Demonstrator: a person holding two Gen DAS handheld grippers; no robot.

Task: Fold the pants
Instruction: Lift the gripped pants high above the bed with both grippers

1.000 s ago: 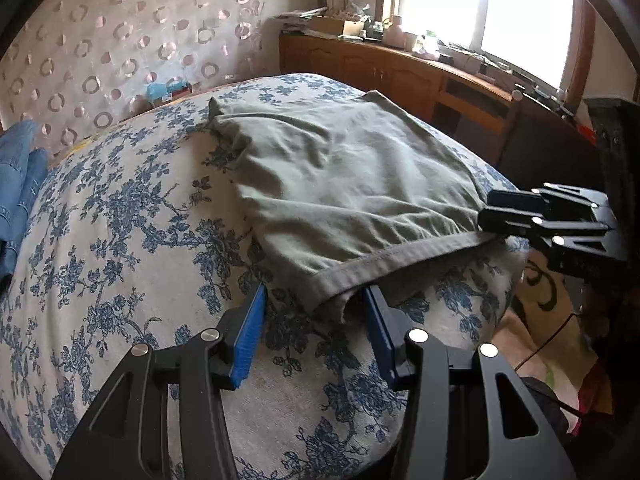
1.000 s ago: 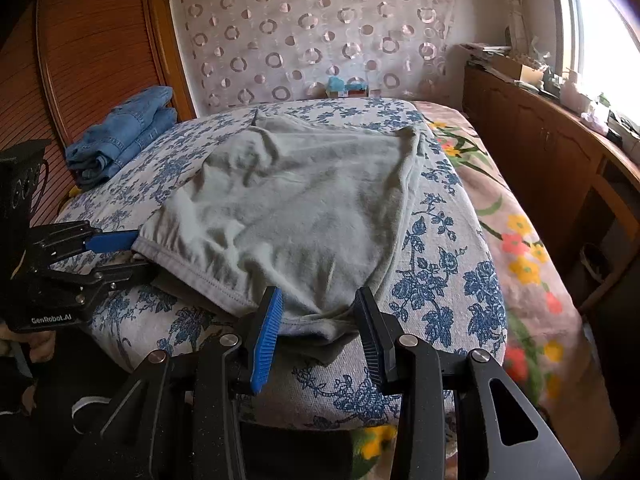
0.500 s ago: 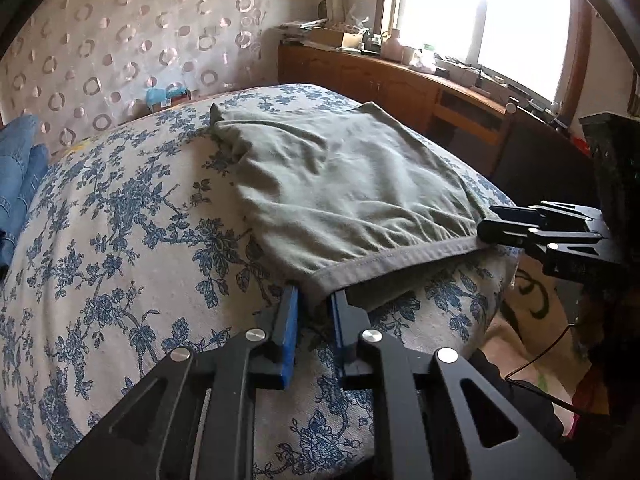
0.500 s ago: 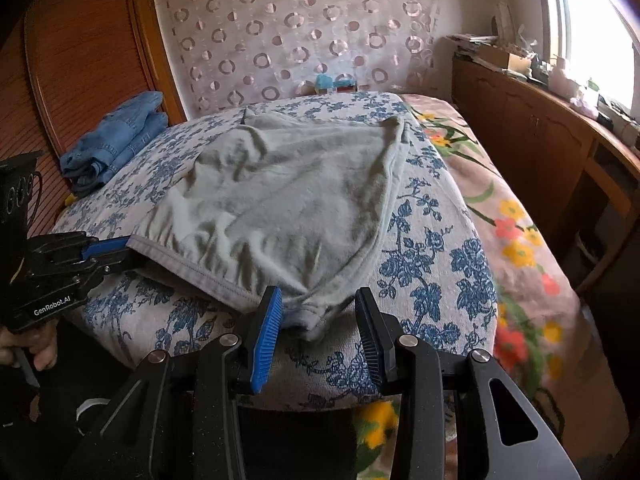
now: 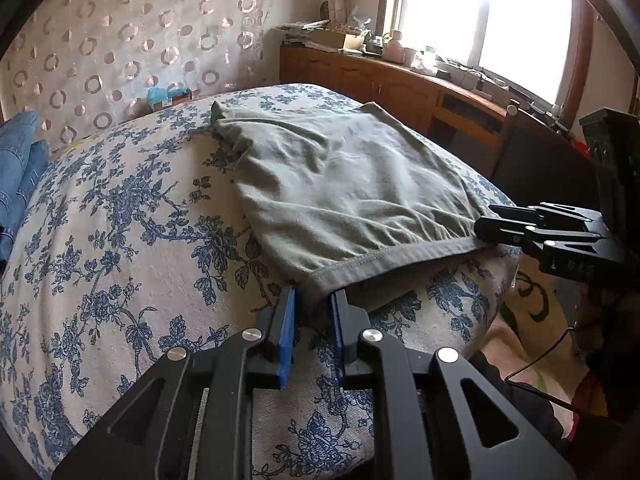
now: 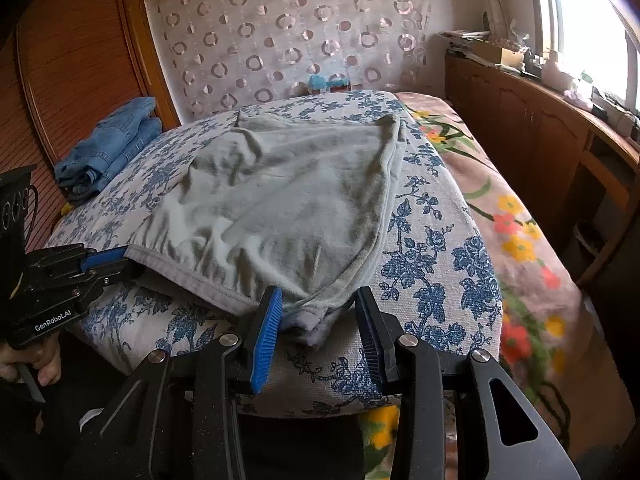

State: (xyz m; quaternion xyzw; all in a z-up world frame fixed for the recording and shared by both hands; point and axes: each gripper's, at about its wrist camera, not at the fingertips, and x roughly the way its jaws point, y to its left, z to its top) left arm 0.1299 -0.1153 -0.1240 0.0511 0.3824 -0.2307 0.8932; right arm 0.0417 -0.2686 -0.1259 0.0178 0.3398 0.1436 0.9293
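Observation:
Grey-green pants [image 5: 344, 184] lie spread on a bed with a blue floral cover [image 5: 120, 240], the waistband at the near edge. My left gripper [image 5: 312, 300] is shut on the waistband's left corner. My right gripper [image 6: 318, 312] is open, its fingers on either side of the waistband's right corner, which hangs over the bed edge. In the right wrist view the pants [image 6: 288, 200] show whole, with the left gripper [image 6: 116, 260] at their left corner. In the left wrist view the right gripper [image 5: 492, 224] sits at the waistband's right end.
Folded blue jeans [image 6: 108, 148] lie at the bed's far left by a wooden headboard [image 6: 76, 64]. A wooden cabinet [image 6: 532, 120] with clutter runs under the window on the right. A flowered pink sheet [image 6: 512, 232] covers the bed's right side.
My left gripper has closed on the waistband's left corner and pulled it taut. My right gripper has stayed open around the right corner.

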